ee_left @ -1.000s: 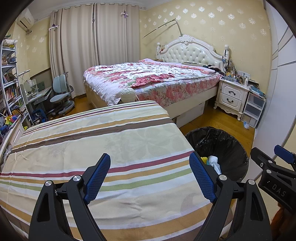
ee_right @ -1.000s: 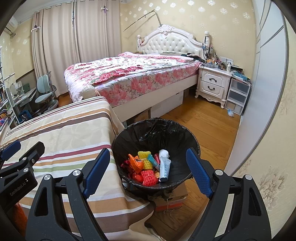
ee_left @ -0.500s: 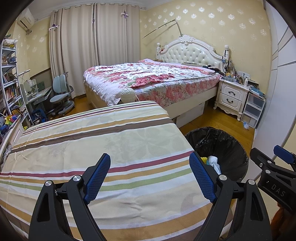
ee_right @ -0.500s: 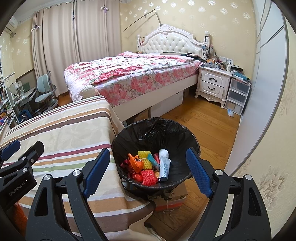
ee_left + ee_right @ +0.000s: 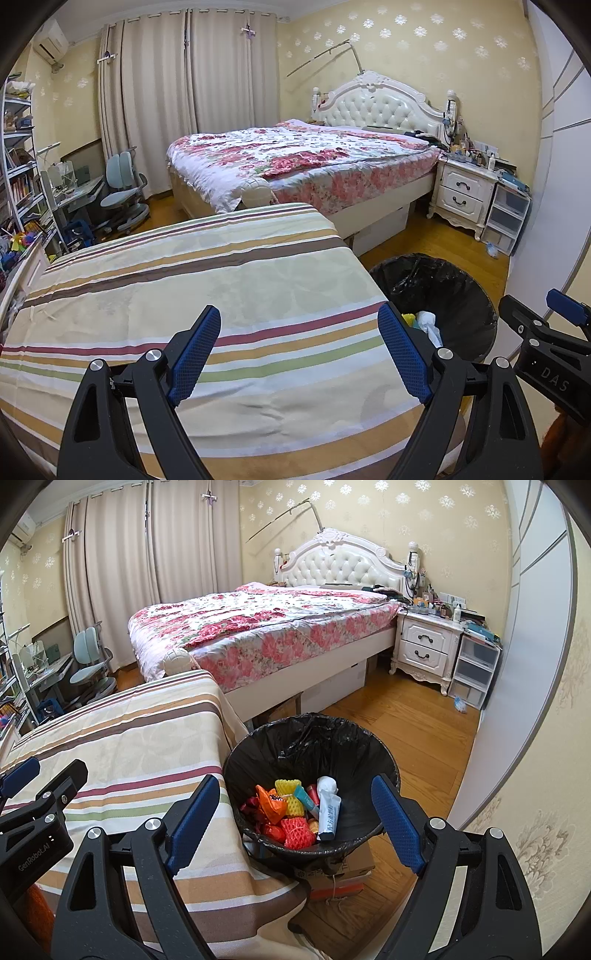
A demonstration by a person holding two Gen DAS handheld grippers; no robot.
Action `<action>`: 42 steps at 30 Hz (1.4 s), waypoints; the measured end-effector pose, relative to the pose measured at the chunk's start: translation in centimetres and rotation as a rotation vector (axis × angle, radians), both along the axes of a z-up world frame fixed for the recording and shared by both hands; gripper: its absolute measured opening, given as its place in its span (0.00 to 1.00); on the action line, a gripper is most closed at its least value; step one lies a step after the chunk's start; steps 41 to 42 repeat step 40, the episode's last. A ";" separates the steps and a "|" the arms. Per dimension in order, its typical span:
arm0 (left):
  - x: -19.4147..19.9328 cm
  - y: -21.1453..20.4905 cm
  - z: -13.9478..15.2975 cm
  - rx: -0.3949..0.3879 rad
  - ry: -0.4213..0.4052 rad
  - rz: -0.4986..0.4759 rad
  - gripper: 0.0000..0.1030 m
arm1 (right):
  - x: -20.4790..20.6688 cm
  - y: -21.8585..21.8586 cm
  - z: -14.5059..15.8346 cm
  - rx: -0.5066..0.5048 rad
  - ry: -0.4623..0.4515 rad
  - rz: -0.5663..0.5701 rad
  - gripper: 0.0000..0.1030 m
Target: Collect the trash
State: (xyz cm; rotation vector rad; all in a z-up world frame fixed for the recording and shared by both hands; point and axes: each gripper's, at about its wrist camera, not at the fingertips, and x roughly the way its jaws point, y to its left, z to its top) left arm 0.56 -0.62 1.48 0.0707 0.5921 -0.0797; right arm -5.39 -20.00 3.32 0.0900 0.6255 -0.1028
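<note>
A black-lined trash bin [image 5: 258,749] stands on the floor at the right edge of a table with a striped cloth [image 5: 140,746]. In it lie several pieces of trash: red and yellow foam nets [image 5: 295,830], an orange wrapper [image 5: 271,805], a white tube [image 5: 328,812]. My right gripper [image 5: 291,823] is open and empty, held above the bin. My left gripper [image 5: 299,350] is open and empty above the striped cloth [image 5: 184,295]; the bin [image 5: 454,291] shows at its right. Each gripper shows at the edge of the other's view.
A bed with a floral cover [image 5: 266,627] lies behind the table. A white nightstand [image 5: 424,646] and plastic drawers [image 5: 472,672] stand by the right wall. A cardboard box [image 5: 343,875] sits under the bin. A desk chair [image 5: 122,184] and shelves [image 5: 18,184] are at the left.
</note>
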 end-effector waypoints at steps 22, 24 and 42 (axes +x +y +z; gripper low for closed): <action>-0.1 -0.1 0.3 -0.014 -0.024 -0.019 0.82 | 0.0 0.0 0.0 -0.001 0.000 0.001 0.80; 0.0 -0.1 0.2 -0.017 -0.022 -0.021 0.82 | 0.0 0.1 0.0 -0.001 0.000 0.001 0.80; 0.4 0.0 -0.2 -0.016 -0.018 -0.003 0.82 | 0.1 0.3 -0.3 -0.003 0.005 0.008 0.80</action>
